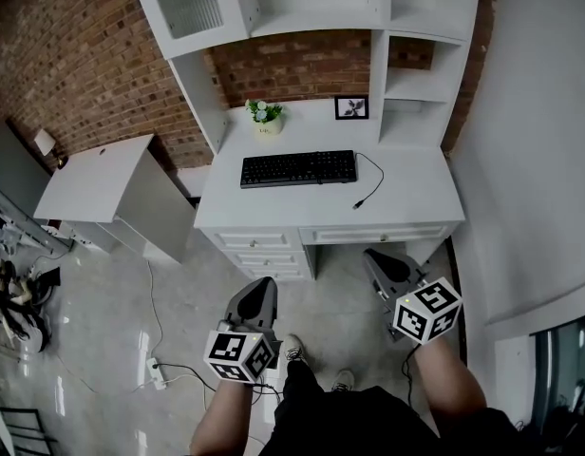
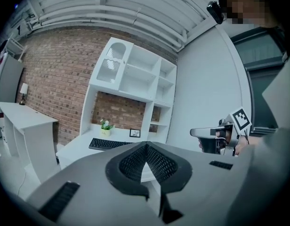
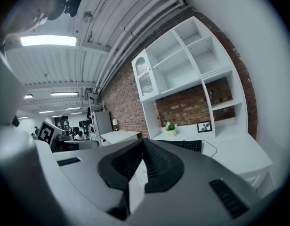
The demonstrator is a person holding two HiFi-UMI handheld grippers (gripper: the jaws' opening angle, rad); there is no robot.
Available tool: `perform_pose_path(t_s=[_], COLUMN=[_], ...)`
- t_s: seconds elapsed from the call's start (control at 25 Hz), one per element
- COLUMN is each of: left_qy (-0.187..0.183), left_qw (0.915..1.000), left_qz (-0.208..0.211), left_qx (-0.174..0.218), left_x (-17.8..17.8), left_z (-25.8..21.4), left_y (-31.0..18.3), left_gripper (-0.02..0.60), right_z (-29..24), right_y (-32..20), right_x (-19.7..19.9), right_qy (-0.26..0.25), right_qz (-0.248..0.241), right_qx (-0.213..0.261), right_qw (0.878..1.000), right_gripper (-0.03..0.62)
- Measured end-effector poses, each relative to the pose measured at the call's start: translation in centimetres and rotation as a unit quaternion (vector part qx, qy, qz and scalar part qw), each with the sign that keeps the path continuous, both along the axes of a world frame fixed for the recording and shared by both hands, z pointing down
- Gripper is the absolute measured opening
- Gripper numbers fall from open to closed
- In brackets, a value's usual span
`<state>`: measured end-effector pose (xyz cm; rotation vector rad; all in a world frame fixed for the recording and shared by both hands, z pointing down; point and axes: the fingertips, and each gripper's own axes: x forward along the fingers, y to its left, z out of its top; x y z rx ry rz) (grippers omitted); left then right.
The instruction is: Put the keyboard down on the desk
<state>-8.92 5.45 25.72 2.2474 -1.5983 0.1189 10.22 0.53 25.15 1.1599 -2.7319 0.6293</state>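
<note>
A black keyboard (image 1: 298,168) lies flat on the white desk (image 1: 406,202), its cable (image 1: 370,180) trailing off its right end. It also shows far off in the left gripper view as the keyboard (image 2: 107,144) and in the right gripper view as the keyboard (image 3: 185,145). My left gripper (image 1: 258,289) hangs shut and empty below the desk's front, over the floor. My right gripper (image 1: 380,258) is shut and empty too, to the right near the desk's knee space. In the left gripper view my left gripper (image 2: 146,146) has its jaws together; the right gripper (image 2: 215,135) shows beside it.
A small potted plant (image 1: 264,115) and a picture frame (image 1: 351,107) stand at the back of the desk, under a white shelf unit (image 1: 311,8). Drawers (image 1: 264,250) fill the desk's left front. A second white desk (image 1: 98,179) stands to the left. A power strip (image 1: 156,372) and cables lie on the floor.
</note>
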Motion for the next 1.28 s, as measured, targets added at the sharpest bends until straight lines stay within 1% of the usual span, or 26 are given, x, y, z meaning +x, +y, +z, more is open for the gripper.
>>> perform_pose_path(t_s=[0.24, 0.76, 1.28], left_qy=[0.007, 0.003, 0.009], left_qw=[1.0000, 0.9999, 0.9999], left_qz=[-0.002, -0.005, -0.006], left_qx=[0.002, 0.011, 0.005], left_x=[-0.1, -0.6, -0.6], left_z=[-0.1, -0.5, -0.2], left_y=[1.2, 1.6, 1.7], left_gripper=[0.018, 0.018, 0.018], right_z=[0.1, -0.4, -0.2], right_y=[1.2, 1.8, 1.9], right_x=[-0.4, 0.0, -0.1], right_qy=[0.001, 0.001, 0.001], right_qz=[-0.004, 0.005, 0.004], right_qx=[0.002, 0.005, 0.004], right_qw=[1.000, 1.000, 1.000], right_gripper=[0.017, 0.017, 0.017])
